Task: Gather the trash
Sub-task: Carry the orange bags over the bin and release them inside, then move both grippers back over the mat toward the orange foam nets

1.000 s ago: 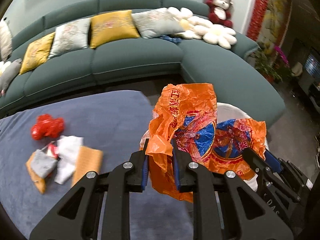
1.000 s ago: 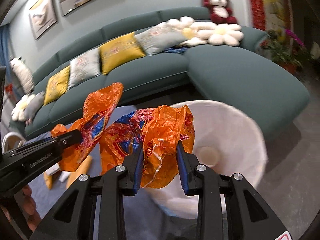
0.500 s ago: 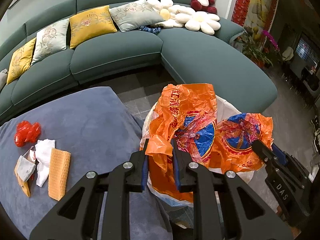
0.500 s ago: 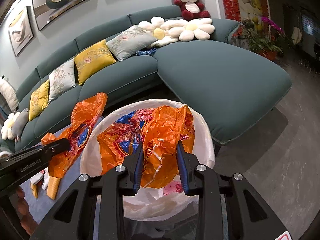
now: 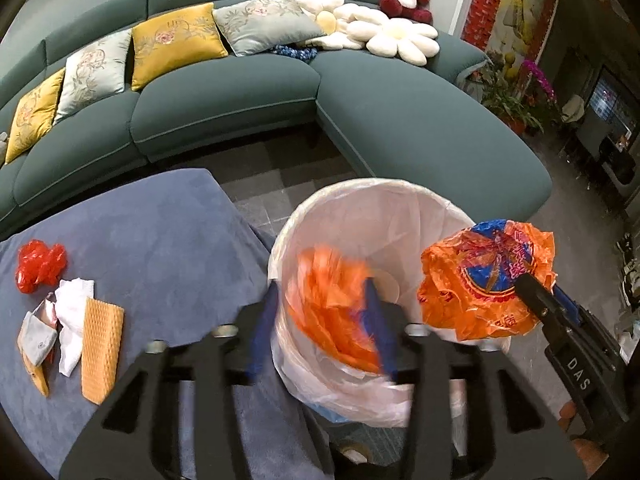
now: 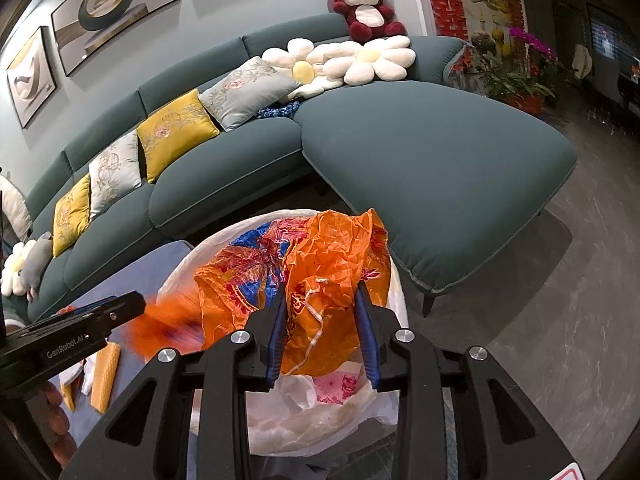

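Observation:
An orange and blue plastic bag (image 5: 486, 280) hangs over a trash bin lined with a white bag (image 5: 384, 208). My left gripper (image 5: 322, 320) is open; the bag's left end (image 5: 332, 304) is blurred and dropping between its fingers into the bin. My right gripper (image 6: 322, 320) is shut on the bag's other end (image 6: 328, 284) above the bin (image 6: 176, 280). More trash lies on the blue table: a red plastic wad (image 5: 40, 266), white tissue (image 5: 74, 312), an orange wafer-like piece (image 5: 100, 344) and a grey packet (image 5: 38, 336).
A curved green sofa (image 5: 224, 96) with cushions stands behind the blue-covered table (image 5: 152, 248). Its chaise end (image 6: 440, 152) lies just beyond the bin. Flower pots (image 5: 516, 100) stand at the far right on the grey floor.
My left gripper has opened and let go of its end of the orange bag, which is falling into the bin. Both grippers have come over the bin's mouth.

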The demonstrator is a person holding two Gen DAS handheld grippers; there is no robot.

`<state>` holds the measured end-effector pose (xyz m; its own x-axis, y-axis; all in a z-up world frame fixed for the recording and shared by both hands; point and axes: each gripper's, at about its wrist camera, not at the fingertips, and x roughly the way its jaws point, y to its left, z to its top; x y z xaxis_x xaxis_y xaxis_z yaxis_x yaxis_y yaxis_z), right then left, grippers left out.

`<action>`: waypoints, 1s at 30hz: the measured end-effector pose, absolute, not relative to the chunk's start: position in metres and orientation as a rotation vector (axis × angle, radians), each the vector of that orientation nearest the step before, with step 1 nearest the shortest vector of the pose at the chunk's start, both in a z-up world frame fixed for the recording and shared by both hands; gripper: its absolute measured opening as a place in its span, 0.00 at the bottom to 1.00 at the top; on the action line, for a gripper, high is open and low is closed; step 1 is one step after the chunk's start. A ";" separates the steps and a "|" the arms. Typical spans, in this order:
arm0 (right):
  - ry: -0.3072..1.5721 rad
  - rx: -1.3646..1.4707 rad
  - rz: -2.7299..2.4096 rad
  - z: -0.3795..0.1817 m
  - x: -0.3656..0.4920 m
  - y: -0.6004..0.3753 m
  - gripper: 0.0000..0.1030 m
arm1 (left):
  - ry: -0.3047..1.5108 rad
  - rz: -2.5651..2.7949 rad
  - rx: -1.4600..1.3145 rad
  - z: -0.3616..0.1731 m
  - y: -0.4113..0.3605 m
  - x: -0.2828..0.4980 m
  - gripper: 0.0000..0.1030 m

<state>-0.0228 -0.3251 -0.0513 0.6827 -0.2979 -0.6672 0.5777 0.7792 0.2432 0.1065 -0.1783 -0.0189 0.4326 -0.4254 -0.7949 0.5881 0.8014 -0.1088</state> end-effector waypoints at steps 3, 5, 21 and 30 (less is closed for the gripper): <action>0.642 0.452 -0.503 -0.049 -0.020 -0.320 0.42 | 0.899 -0.611 0.174 -0.014 -0.174 0.104 0.69; 0.639 0.446 -0.499 -0.047 -0.017 -0.318 0.48 | 0.897 -0.606 0.174 -0.012 -0.172 0.105 0.70; 0.668 0.353 -0.360 -0.031 0.026 -0.243 0.51 | 0.908 -0.462 0.105 -0.015 -0.081 0.130 0.72; 0.725 0.291 -0.225 -0.035 0.061 -0.163 0.51 | 0.921 -0.330 0.061 -0.025 0.005 0.151 0.76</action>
<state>0.0611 -0.1631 -0.0349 0.7275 -0.1015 -0.6785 0.3014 0.9358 0.1831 0.1512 0.0052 -0.0249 0.5585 -0.2541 -0.7897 0.3057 0.9480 -0.0889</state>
